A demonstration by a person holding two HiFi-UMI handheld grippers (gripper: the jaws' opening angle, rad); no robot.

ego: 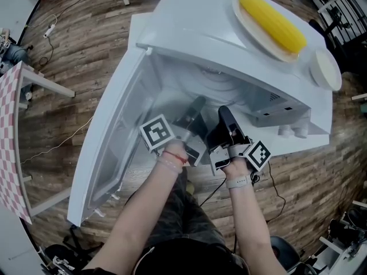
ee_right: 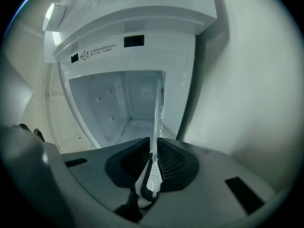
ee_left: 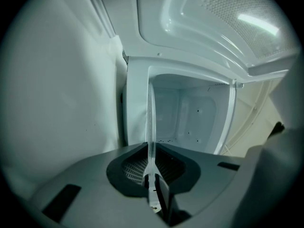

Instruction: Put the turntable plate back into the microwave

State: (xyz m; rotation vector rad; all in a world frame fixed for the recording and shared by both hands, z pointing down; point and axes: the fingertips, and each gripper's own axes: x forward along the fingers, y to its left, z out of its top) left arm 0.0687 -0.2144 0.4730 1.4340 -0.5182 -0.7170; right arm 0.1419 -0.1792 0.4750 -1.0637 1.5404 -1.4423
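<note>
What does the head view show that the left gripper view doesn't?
Head view only: corn on a platter on top of the microwave, a small dish beside it, and the wood floor. Left gripper view only: the left hand-held gripper shut on the plate, seen edge-on, and the cavity's dotted wall. Both: the open microwave with the left hand-held gripper at its mouth.

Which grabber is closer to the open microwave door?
Left. The left gripper is just beside the door; the right gripper is farther over, across the turntable plate both are clamping.
</note>
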